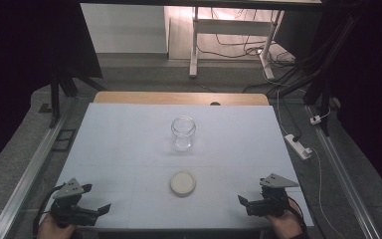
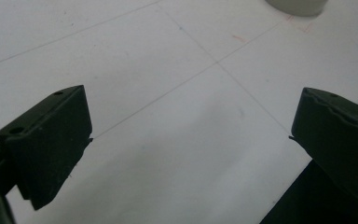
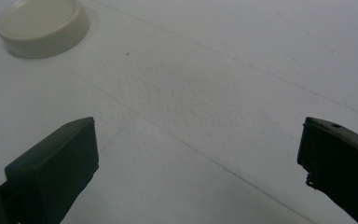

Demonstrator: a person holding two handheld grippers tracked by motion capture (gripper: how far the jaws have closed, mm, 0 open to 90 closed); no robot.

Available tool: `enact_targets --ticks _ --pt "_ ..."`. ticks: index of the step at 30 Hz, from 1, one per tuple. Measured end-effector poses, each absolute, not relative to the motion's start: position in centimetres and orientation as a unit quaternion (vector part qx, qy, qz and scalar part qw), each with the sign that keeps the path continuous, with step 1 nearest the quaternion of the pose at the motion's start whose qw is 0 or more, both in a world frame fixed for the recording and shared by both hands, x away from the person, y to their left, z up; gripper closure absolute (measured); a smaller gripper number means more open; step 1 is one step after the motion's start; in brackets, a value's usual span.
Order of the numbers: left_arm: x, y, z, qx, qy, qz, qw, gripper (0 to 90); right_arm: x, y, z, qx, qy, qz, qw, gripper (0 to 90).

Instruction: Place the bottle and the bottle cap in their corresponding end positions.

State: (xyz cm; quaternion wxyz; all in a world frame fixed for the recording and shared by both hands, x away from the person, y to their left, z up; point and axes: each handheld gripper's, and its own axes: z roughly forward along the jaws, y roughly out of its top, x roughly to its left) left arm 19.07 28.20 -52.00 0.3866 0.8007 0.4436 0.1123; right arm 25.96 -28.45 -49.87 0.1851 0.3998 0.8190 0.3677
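jar and lid apart on the white table

a clear glass jar [image 1: 183, 133] stands upright mid-table, lidless. its round cream lid [image 1: 183, 183] lies flat nearer the person (well apart from it). left gripper [image 1: 101, 208] and right gripper [image 1: 242, 200] rest at the near corners, jaws spread, empty.

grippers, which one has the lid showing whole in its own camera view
The right gripper: its view shows the whole cream lid at upper left. The left gripper view catches only the lid's edge at the top.
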Motion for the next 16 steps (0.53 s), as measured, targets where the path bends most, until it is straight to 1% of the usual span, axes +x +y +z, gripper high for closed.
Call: enact_targets --ticks 6,16 --pt "18.7 28.6 -52.4 0.802 0.456 0.109 0.371 0.0 25.1 -29.4 -49.8 0.415 0.812 0.366 0.187 0.0" --pt "18.5 29.1 -52.5 0.796 0.469 0.099 0.370 0.0 24.3 -30.1 -49.7 0.428 0.809 0.358 0.183 0.0"
